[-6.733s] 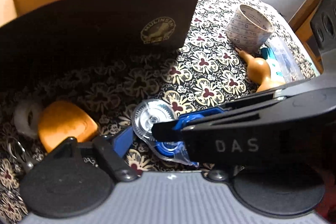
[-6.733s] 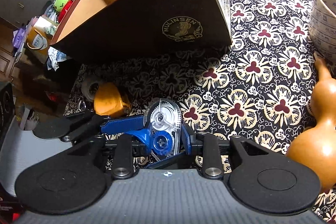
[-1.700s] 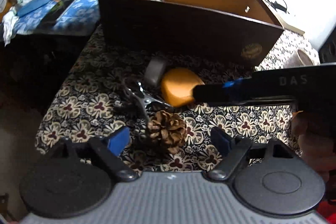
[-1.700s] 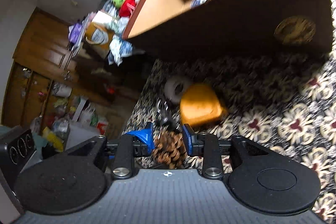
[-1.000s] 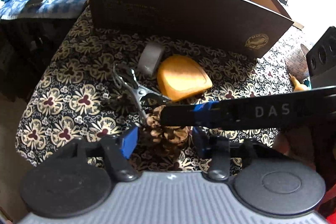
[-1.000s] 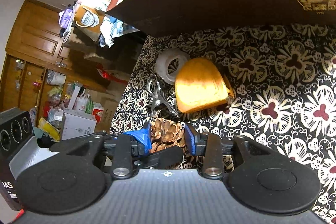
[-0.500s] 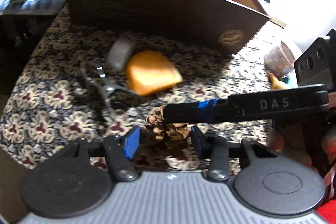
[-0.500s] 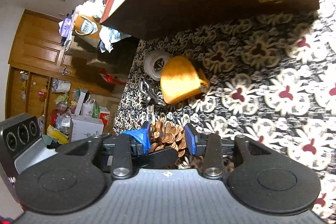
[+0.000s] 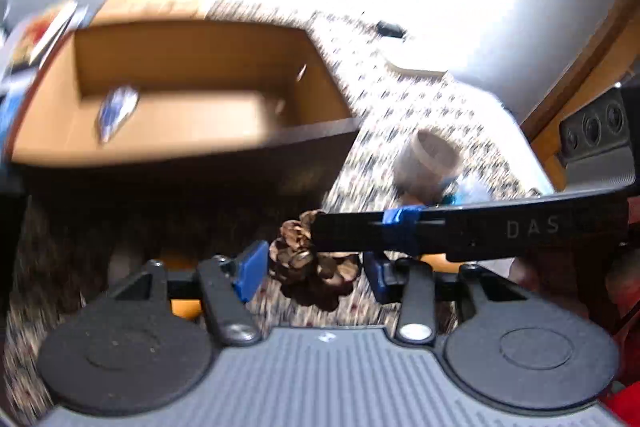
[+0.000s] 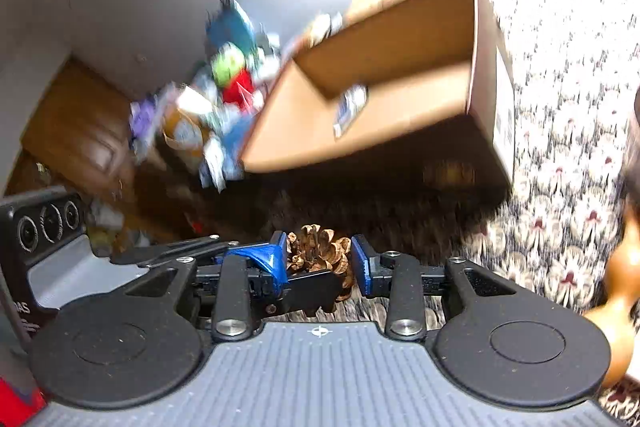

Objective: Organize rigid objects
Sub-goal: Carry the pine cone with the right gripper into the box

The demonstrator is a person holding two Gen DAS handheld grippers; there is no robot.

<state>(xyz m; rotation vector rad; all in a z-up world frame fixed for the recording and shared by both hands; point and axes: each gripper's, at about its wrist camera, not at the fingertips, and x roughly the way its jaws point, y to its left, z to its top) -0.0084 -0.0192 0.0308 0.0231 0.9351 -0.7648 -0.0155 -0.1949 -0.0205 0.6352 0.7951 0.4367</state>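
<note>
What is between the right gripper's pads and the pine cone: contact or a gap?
Touching. The right wrist view shows the pine cone pressed between both blue pads of the right gripper, no gap on either side.

Floral tablecloth [image 10: 568, 187], plush toys [image 10: 230, 67], wooden cabinet [image 10: 80, 131]

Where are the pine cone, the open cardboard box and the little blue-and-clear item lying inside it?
pine cone [image 10: 320, 251]: right wrist view, on its brown scales.
cardboard box [image 9: 208, 55]: left wrist view, on its inner back wall.
blue-and-clear item [image 9: 116, 111]: left wrist view, on its blurred body.
</note>
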